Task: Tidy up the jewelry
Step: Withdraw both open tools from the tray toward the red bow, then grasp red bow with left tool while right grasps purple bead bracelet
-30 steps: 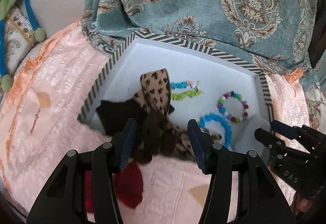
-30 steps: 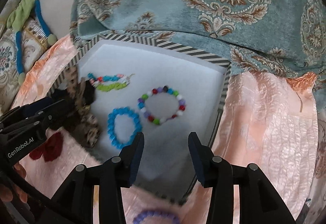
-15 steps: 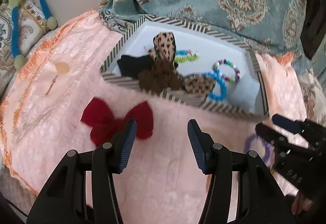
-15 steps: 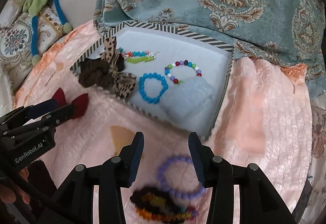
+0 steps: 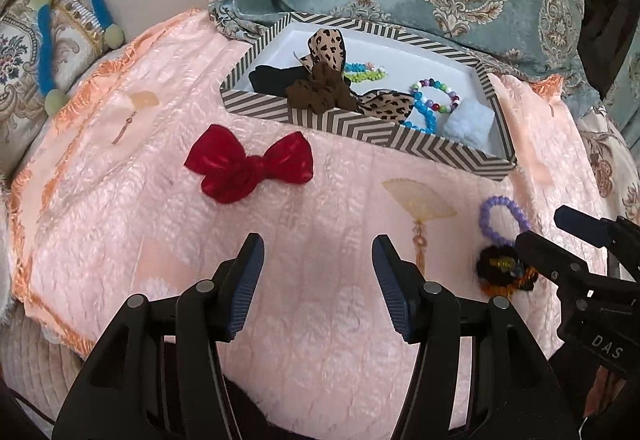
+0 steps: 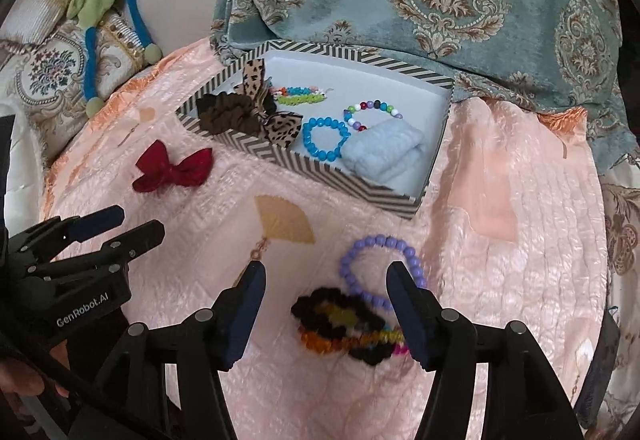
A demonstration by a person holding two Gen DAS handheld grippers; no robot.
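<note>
My left fingers [image 5: 318, 276] stand spread over bare pink quilt [image 5: 120, 224] at the bottom centre of the left view, pinching nothing; the red bow [image 5: 250, 168] lies above them, left of centre. My right fingers [image 6: 326, 306] have just been opening and now stand spread, nothing pressed between them, with the crocheted black-and-orange piece [image 6: 344, 324] lying in the gap and the purple bead bracelet [image 6: 380, 264] just above it. The striped box [image 6: 320, 170] sits in the upper middle, holding the blue bracelet [image 6: 325, 138], multicoloured bracelet [image 6: 372, 114], leopard bow [image 6: 280, 124] and a pale blue cloth [image 6: 380, 154].
</note>
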